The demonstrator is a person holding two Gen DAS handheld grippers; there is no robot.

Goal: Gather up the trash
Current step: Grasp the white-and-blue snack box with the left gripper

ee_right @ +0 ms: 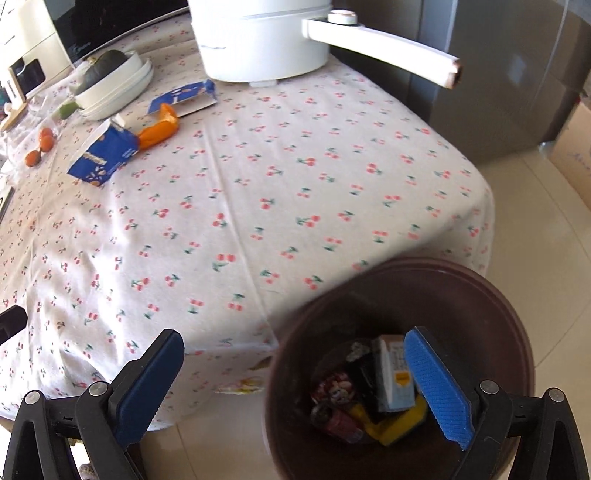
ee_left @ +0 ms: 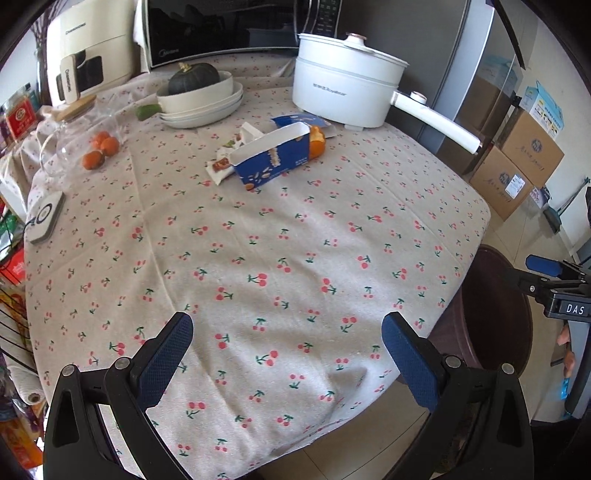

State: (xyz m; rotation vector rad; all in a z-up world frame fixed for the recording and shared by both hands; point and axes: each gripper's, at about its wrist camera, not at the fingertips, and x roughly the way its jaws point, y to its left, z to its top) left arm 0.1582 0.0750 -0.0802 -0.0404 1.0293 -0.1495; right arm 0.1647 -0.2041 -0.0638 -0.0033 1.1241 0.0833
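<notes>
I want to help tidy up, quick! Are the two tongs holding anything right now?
Left tongs: open, holding nothing, over the tablecloth.
Right tongs: open, holding nothing, by the trash bin.

Few words read clearly. "DAS" stands in white letters on a black block (ee_left: 570, 308) of the gripper mount seen past the surface's right edge. The microwave (ee_left: 229, 29) along the far edge carries "Midea" at its lower left. A small standing card (ee_left: 70, 79) near the far left corner reads "Changhong", as does the cream appliance (ee_left: 88, 48) behind it. The white pot's (ee_left: 343, 88) side shows "Royalstar" — the characters before it are too small to read.
</notes>
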